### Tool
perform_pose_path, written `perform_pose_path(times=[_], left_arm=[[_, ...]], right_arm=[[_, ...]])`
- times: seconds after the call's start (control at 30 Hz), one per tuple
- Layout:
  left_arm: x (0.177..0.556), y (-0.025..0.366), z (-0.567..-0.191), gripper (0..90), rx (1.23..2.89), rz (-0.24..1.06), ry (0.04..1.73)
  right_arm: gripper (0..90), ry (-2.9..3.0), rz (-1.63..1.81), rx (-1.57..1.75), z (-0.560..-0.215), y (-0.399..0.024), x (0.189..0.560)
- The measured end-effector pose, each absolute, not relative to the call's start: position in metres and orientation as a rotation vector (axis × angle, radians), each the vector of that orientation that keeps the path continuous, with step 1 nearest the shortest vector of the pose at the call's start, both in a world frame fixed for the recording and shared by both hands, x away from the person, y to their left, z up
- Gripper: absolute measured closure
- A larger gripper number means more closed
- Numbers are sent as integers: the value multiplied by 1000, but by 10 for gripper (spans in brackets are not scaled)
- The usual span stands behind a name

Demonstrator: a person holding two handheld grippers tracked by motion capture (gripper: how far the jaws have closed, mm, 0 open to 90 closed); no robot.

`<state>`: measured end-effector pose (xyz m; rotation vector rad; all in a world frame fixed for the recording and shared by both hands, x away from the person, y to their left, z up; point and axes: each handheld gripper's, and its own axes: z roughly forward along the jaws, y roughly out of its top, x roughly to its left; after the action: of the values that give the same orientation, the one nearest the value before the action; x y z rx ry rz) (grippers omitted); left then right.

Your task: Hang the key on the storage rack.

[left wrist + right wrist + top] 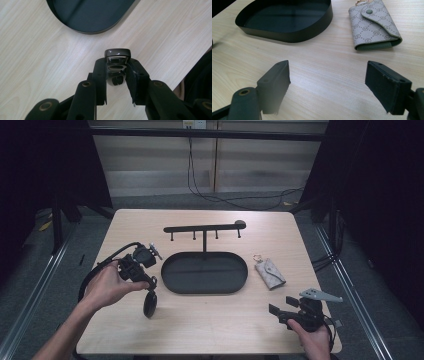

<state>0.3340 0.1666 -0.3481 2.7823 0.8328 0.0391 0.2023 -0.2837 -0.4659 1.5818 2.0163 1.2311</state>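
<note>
Here, left gripper (148,292) clamped on a dark glossy key fob (117,53) above the wooden table (210,320), right gripper (327,82) spread wide with nothing between its jaws, black oval tray (172,280) and patterned key pouch (374,23) nearby.

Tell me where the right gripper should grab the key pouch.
Probably across the key pouch's two long edges, coming straight down from above. It lies flat on the table with its snap flap up, apart from the tray, and the right gripper is already open.
</note>
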Motion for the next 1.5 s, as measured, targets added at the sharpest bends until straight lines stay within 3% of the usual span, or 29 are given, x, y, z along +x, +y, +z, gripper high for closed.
perform_pose_path(times=[0.27,1.5], left_arm=[[332,172,-339,707,2755,80,854],[372,145,-297,706,2782,-6,933]], right_arm=[[195,2014,1217,1595,-466,-284,203],[196,2015,1217,1596,-467,-284,203]])
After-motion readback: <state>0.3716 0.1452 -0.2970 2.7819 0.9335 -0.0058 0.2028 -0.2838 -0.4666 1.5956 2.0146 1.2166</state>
